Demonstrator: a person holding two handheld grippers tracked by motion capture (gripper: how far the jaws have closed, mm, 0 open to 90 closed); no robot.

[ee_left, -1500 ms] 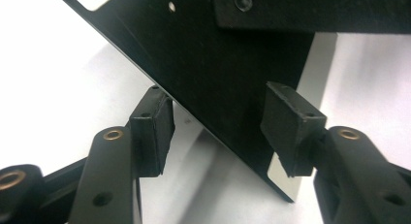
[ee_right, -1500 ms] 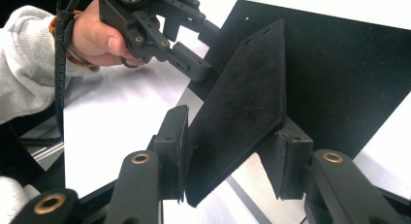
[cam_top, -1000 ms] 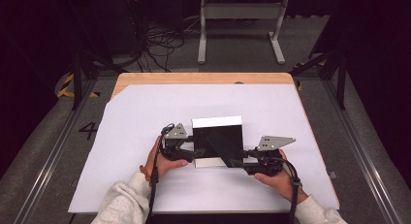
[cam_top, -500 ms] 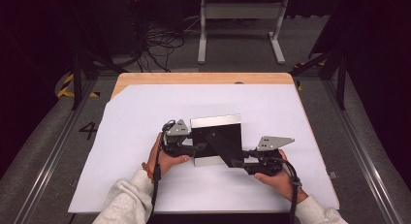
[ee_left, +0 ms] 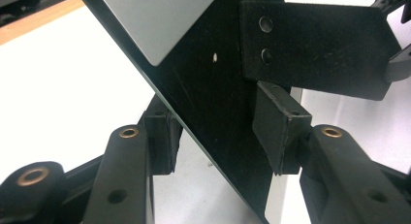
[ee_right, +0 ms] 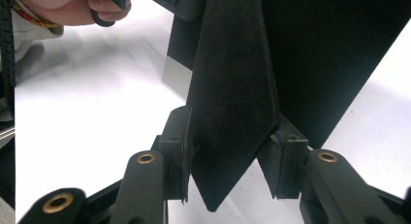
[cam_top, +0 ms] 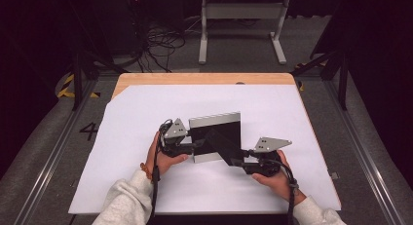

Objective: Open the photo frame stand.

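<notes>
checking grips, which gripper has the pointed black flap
The right gripper: its jaws clamp the pointed flap. The left gripper, jaws just closing, straddles the flat black panel.

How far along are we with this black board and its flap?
Done: the right claw is clamped on the black flap, which angles off the black board. In hand: the left claw has just been closing with the board's edge between its jaws; firm contact is unclear. Left: probably securing that grip, then working the flap; the board sits on the white sheet.
</notes>
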